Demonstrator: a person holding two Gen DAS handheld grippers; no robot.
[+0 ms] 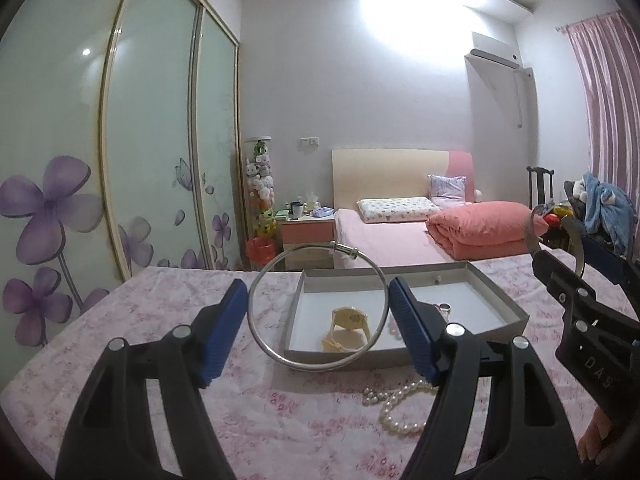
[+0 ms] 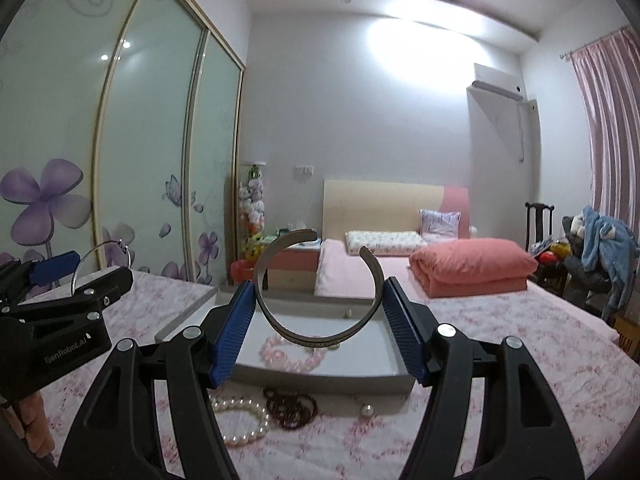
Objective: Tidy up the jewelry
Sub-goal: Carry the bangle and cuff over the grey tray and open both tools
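Both grippers are carrying jewelry above a table dressed in a pink floral cloth (image 1: pixel 120 340). Nearest, the left gripper (image 1: pixel 318 308) is pinching a thin silver bangle (image 1: pixel 256 320) across its width, blue pads pressing on either side, the ring standing roughly upright with its clasp at the top. Directly ahead of and below it, the open grey box (image 1: pixel 500 298) is lying on the cloth with its long side running left to right; a pale gold watch (image 1: pixel 348 324) is already sitting inside, with a small ring (image 1: pixel 445 307) nearby. The right gripper (image 2: pixel 318 308) is likewise clamping an open cuff bracelet (image 2: pixel 316 338), gap pointing up, and hovering over the right part of the same box, where a pink bead bracelet (image 2: pixel 292 356) is resting. So each held piece is lying just above the tray and a short lowering looks like the coming move; which gripper is nearer is hard to judge. On the cloth in front of the box, a white pearl strand (image 2: pixel 244 420), a dark bead strand (image 2: pixel 292 404) and a loose pearl (image 2: pixel 366 410) are waiting, still outside. Beyond the table, a bed with a folded salmon quilt (image 2: pixel 472 268) is stretching toward a headboard, sliding wardrobe doors (image 1: pixel 152 120) with purple flowers are lining the left wall, and pink curtains (image 2: pixel 612 120) are hanging at far right.
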